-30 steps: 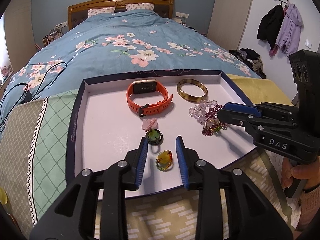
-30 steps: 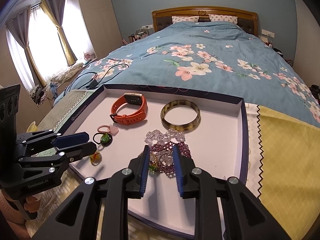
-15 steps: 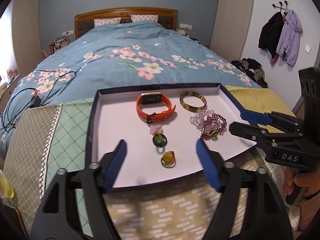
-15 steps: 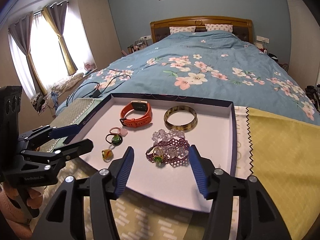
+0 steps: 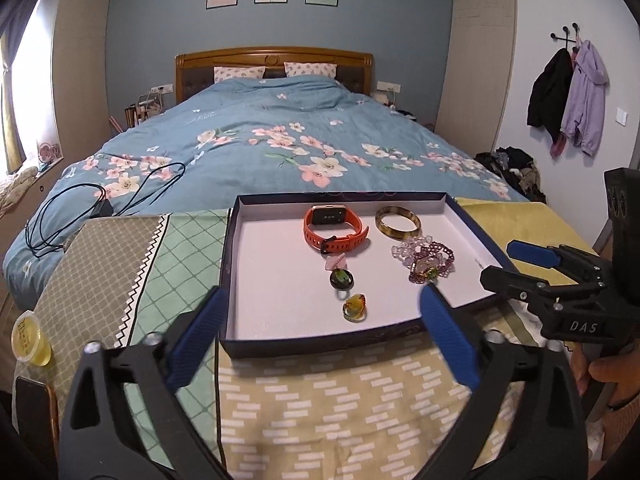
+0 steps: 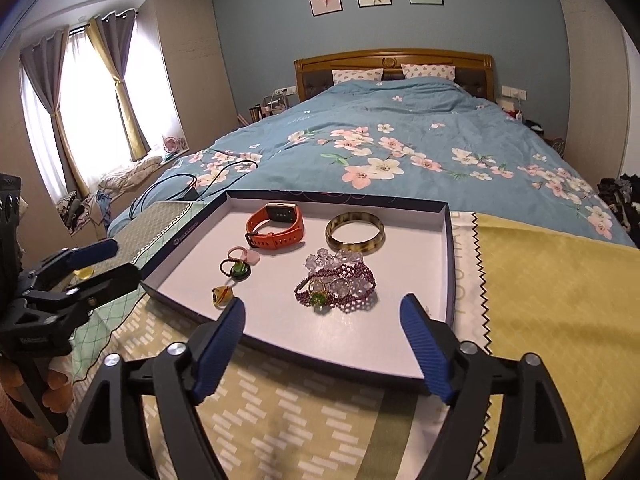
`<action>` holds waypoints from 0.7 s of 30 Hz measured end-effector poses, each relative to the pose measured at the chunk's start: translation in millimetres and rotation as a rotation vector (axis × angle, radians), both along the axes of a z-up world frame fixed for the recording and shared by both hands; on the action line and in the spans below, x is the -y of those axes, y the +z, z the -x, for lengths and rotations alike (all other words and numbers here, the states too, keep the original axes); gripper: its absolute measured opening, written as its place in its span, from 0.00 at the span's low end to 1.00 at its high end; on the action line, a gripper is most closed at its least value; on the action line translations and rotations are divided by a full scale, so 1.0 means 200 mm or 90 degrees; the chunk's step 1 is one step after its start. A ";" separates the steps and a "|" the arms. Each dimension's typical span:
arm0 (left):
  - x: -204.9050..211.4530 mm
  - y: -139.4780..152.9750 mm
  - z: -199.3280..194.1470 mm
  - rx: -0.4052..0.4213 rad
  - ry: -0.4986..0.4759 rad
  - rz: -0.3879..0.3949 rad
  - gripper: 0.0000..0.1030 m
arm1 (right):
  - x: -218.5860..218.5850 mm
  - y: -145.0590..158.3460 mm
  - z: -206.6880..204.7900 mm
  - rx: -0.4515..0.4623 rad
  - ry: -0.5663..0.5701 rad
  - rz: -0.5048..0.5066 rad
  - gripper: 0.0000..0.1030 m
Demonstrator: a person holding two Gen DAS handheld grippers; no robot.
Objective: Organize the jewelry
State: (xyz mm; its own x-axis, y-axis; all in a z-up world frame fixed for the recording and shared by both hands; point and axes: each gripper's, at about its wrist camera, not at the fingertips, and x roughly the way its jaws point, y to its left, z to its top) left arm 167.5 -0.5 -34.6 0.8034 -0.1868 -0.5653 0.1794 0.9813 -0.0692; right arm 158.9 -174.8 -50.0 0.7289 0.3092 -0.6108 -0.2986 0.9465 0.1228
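The tray's [image 5: 466, 216] white floor lies bare left of the watch [image 5: 334, 228]; its low walls ring it.

Floral bed [image 5: 280, 144], hanging coats [image 5: 568, 96], black cable [image 5: 100, 200].

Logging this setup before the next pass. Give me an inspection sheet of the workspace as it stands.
Surface: patterned cloth at the bed's foot.
Job's things: tray holds orange watch, bangle, bead bracelets, three rings.
Clutter: yellow cup, phone at left.
Grippers: left claw and right claw opening, nothing between them, both short of the tray.
Cables: black charger lead on the quilt.
Surroundings: bed, curtains, hung coats.
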 end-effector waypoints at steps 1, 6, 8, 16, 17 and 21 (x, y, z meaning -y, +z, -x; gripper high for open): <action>0.00 0.00 0.02 0.006 0.003 -0.002 0.94 | 0.00 0.00 0.02 0.005 -0.001 0.002 0.81; -0.02 0.01 0.10 0.028 0.016 -0.013 0.94 | 0.00 0.03 0.11 0.047 -0.015 0.009 0.93; -0.04 0.02 0.14 0.034 0.021 -0.007 0.94 | -0.01 0.03 0.14 0.057 -0.020 0.016 0.93; -0.07 0.04 0.25 0.060 0.041 -0.004 0.94 | -0.04 0.07 0.28 0.106 -0.013 0.017 0.93; -0.08 0.04 0.27 0.067 0.043 -0.002 0.94 | -0.04 0.07 0.29 0.109 -0.011 0.016 0.93; -0.07 0.08 0.33 0.096 0.054 -0.003 0.94 | -0.05 0.09 0.36 0.135 -0.016 0.007 0.93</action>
State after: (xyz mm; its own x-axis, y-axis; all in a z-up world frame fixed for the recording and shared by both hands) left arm 102.2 13.0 -19.2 0.8921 -0.1123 -0.4376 0.1042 0.9936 -0.0424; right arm 87.3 -165.2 -31.3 0.8487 0.2832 -0.4466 -0.2926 0.9550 0.0497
